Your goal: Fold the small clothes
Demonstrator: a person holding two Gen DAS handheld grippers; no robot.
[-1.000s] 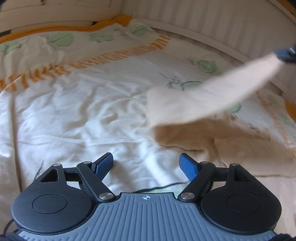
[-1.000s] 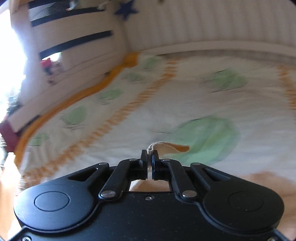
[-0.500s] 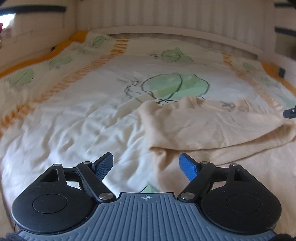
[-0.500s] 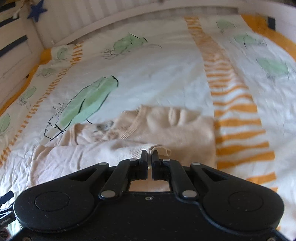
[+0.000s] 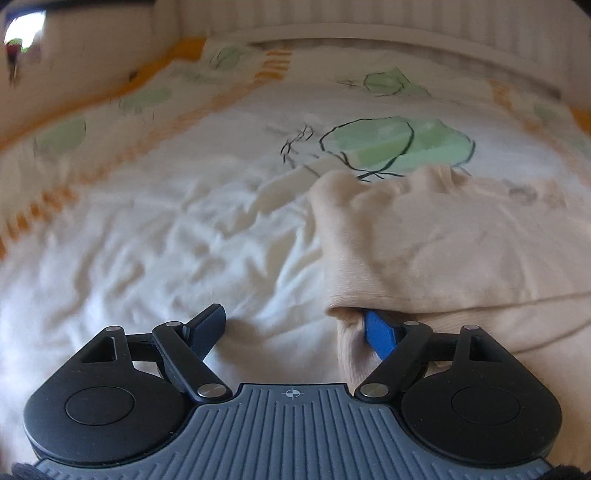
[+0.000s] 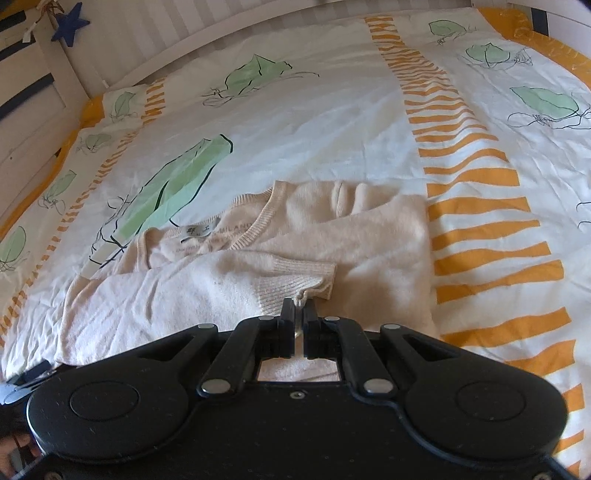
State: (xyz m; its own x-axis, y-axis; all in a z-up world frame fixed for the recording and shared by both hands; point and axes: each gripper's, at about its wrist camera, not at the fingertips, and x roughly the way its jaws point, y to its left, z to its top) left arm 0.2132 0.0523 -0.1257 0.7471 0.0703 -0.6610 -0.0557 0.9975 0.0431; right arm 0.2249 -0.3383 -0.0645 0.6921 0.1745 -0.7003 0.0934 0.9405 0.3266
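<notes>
Cream knit sweater (image 6: 332, 236): laid on leaf-print white duvet (image 6: 332, 122) on bed. Ribbed cuff (image 6: 295, 284) is pinched by right claw (image 6: 298, 314). Left claw (image 5: 295, 325) is opening wide; sweater edge touched by one finger, nothing gripped.

Left tongs' (image 5: 295, 325) right fingertip (image 5: 376, 326) under sweater fold (image 5: 424, 254).

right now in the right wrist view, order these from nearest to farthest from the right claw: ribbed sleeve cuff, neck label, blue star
1. Ribbed sleeve cuff: pinched in the shut right claw, lying across the sweater.
2. Neck label: up and left of the claw, inside the collar.
3. Blue star: hanging far off at the top left, beyond the bed.
</notes>
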